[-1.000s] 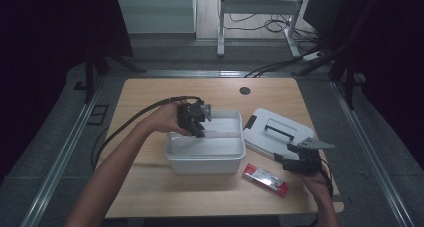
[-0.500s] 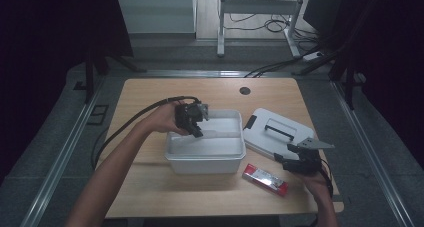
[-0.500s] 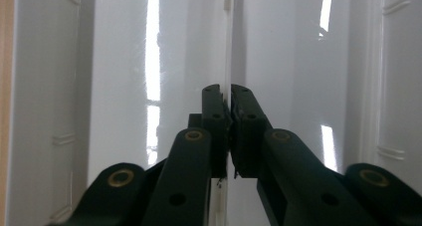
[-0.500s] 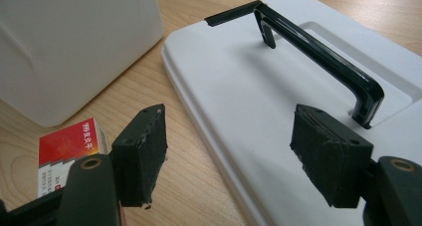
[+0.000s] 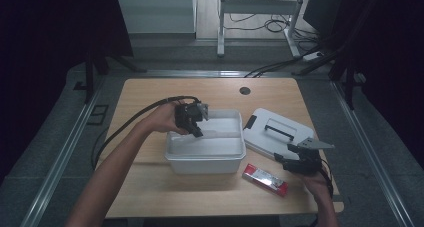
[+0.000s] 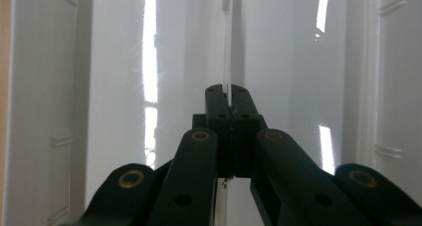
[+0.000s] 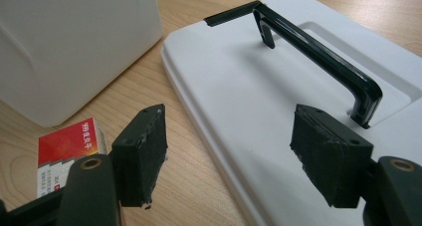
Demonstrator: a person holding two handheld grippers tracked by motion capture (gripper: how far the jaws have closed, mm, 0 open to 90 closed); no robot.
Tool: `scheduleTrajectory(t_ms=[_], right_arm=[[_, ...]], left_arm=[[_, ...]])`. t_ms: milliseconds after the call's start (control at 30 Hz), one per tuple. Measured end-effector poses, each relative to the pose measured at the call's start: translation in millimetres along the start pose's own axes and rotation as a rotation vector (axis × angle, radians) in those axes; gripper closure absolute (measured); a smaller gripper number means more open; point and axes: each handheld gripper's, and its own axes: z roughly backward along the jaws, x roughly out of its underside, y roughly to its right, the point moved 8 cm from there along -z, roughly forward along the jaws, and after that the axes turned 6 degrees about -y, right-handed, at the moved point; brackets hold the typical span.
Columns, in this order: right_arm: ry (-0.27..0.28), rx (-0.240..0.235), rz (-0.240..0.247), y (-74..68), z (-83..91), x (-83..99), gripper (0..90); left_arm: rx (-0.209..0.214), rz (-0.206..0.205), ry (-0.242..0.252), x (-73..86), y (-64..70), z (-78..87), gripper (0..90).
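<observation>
One white bin (image 5: 205, 154), one lid (image 5: 280, 137), one red box (image 5: 265, 179), two tongs (image 5: 196, 122)

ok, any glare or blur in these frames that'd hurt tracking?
High view: dim overall with dark surroundings, though the white bin and lid read clearly. Left gripper view: bright vertical glare streaks on the bin's glossy inside, washing out detail around the shut jaws. Right gripper view: evenly lit, lid handle sharp, only a mild sheen; near jaws slightly soft.

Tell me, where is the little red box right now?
In the high view the red box lies flat on the table near its front edge, just in front of the white bin and left of the right gripper.
</observation>
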Motion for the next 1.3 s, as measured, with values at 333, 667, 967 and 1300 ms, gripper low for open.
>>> scheduleTrajectory(t_ms=[333, 667, 967, 1300], right_arm=[[0.000, 0.001, -0.002, 0.5, 0.1, 0.2, 30.3], [0.003, 0.003, -0.005, 1.1, 1.1, 0.0, 30.3], [0.008, 0.005, -0.009, 1.5, 3.8, -0.5, 30.3], [0.014, 0.013, -0.007, 3.2, 5.6, -0.9, 30.3]], left_arm=[[0.001, 0.000, 0.003, -0.2, 0.4, -0.1, 89.8], [-0.008, 0.002, 0.012, -1.3, 0.9, -0.4, 89.8], [-0.024, 0.001, 0.034, -2.2, 2.3, 3.5, 89.9], [-0.046, 0.025, 0.132, -2.9, 0.5, 24.2, 90.0]])
